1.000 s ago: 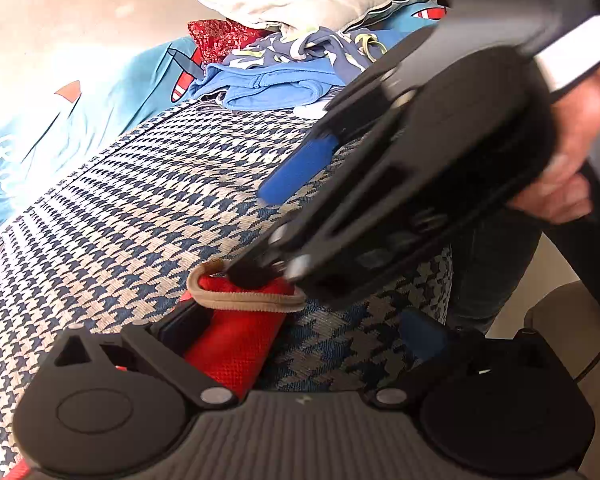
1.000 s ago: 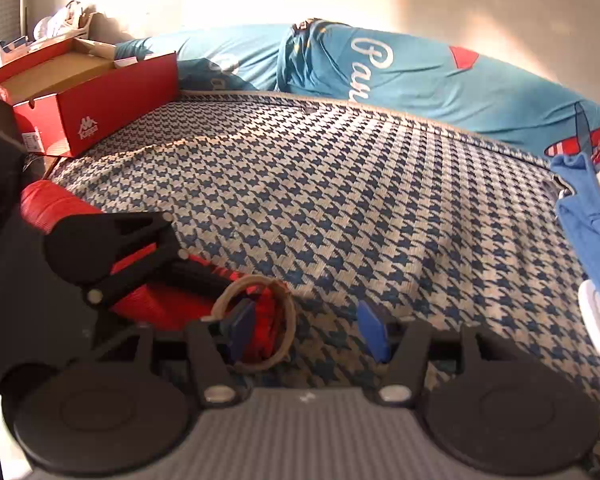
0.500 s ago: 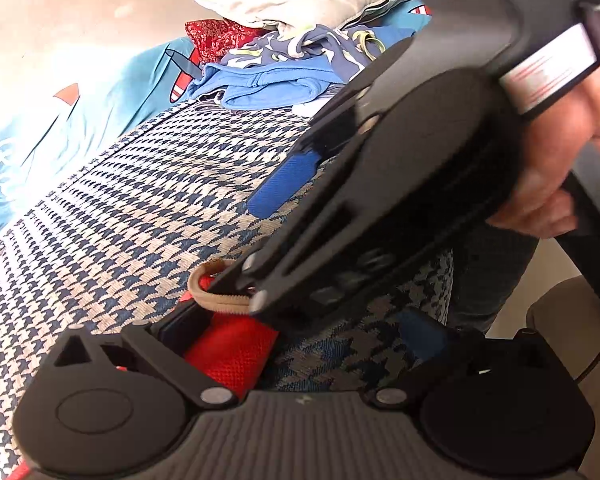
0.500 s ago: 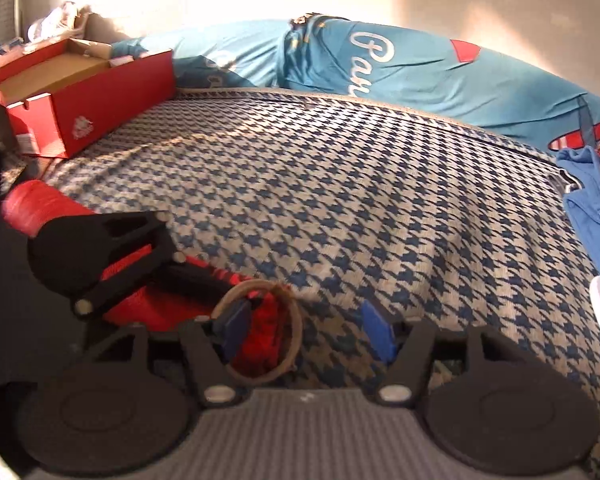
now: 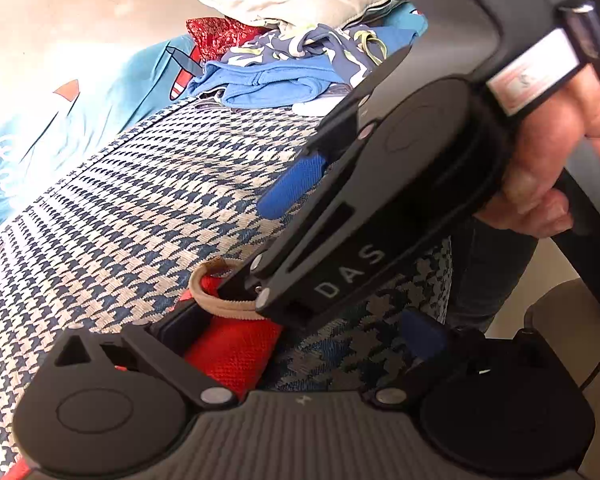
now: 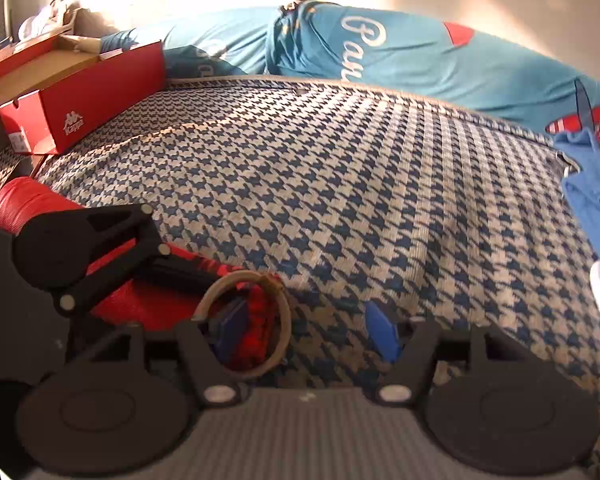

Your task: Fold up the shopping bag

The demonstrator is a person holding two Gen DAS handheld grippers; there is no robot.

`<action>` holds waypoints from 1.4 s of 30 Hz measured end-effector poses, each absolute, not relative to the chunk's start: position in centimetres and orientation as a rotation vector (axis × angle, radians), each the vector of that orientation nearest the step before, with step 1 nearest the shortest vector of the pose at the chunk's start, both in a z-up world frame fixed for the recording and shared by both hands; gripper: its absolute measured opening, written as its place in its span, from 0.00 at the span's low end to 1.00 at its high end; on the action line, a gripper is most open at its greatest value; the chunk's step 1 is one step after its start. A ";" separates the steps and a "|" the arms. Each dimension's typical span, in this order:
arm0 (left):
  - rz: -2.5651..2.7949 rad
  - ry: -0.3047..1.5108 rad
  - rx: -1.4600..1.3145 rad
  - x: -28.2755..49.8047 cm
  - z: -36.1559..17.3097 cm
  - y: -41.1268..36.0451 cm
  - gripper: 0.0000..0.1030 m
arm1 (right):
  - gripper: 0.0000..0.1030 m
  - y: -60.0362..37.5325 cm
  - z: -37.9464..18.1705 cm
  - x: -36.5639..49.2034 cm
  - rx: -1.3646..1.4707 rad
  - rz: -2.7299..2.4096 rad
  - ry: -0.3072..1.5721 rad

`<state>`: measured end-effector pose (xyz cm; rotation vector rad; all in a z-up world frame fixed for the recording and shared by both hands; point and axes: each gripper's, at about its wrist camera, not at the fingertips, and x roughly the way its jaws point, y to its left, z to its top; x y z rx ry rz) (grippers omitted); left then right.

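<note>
Already the right claw (image 6: 306, 330), jaws opening with one finger hooked through the beige elastic loop (image 6: 246, 322), works at the rolled red mesh shopping bag (image 5: 230, 354); the left claw (image 5: 304, 340) stands wide around it on the houndstooth bed (image 6: 340, 200). Folding looks done; banding remains.

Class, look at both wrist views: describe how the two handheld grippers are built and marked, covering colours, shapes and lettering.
Both are matte black plastic. The left gripper has a ribbed grey base, two round discs with silver rivets, and blue fingertip pads. The right gripper matches it; seen from the left wrist, its side carries white letters "DAS" and a white-and-red label near the hand.
</note>
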<state>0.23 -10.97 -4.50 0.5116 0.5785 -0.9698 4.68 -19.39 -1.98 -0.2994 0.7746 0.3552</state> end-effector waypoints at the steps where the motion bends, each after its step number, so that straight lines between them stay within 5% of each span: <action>1: -0.969 0.578 0.524 0.1 -4.5 -11.1 1.00 | 0.62 -19.3 -2.0 4.7 -0.307 0.356 0.774; 21: -1.052 0.541 0.493 -2.3 -0.7 -9.9 0.99 | 0.65 -19.4 -2.3 5.3 -0.302 0.372 0.798; 42: -0.919 0.643 0.642 -1.2 -4.4 -12.1 0.99 | 0.68 -19.2 -2.4 5.0 -0.330 0.365 0.777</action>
